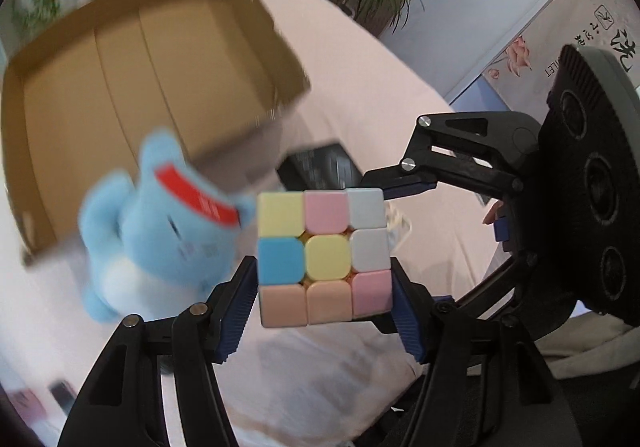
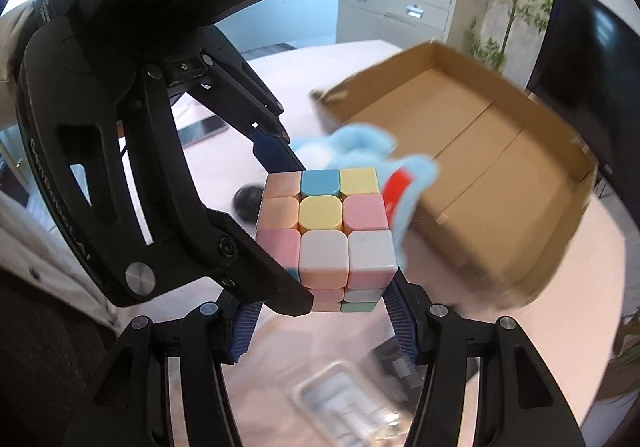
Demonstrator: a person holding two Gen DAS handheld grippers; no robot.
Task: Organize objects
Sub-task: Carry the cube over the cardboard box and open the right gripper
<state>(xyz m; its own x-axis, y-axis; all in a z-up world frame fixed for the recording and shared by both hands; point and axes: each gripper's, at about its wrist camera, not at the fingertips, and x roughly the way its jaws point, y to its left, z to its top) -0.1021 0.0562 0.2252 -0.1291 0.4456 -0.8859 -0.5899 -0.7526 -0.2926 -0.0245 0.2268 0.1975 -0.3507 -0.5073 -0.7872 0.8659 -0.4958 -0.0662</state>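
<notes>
Clamped between the ribbed blue pads (image 1: 244,307) of the left gripper (image 1: 326,279): a pastel-coloured plastic puzzle cube (image 1: 324,259), with a pad pressed on each of two opposite sides, jaws spread to the cube's width. Held in the air above the pale pink cloth-covered table (image 1: 360,87), in front of the shallow open brown cardboard box (image 1: 120,67) and just beside the fluffy light-blue plush toy with a red band (image 1: 160,239). Flanked also by the right gripper (image 2: 324,303), set crosswise to the left one and open about as wide as the cube; one pad (image 2: 396,311) seen against the cube's lower corner, the other hidden behind a black finger of the left gripper, so grip cannot be told. Plush toy blurred, low on the table against the near wall of the box. Behind the cube on the cloth, a flat black rectangular object (image 1: 320,163).
</notes>
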